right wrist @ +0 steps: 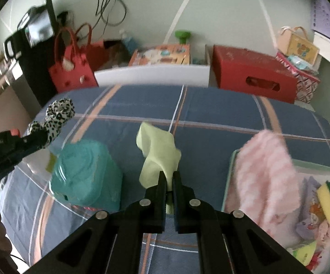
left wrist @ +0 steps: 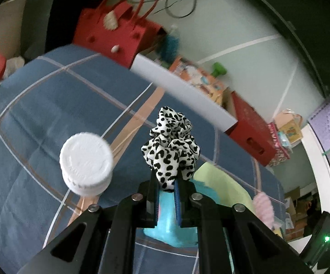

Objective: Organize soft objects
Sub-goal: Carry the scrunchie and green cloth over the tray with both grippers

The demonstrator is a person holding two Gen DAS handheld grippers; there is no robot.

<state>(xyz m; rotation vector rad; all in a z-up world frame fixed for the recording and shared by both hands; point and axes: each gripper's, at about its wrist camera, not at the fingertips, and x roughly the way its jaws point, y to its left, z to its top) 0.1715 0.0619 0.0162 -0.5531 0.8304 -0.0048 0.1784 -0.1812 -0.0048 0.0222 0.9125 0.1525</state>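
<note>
Item, soft goods: we are holding a spotted scrunchie point(left wrist: 170, 146), light and springy, pinched in the left gripper point(left wrist: 166, 183), and a limp pale-green cloth point(right wrist: 158, 153), drooping ahead of the right gripper point(right wrist: 170, 182) clamped on its bunched edge

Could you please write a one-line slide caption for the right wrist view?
Right gripper pinches a pale green cloth above the plaid bedspread, between a teal container and a pink towel.
</note>
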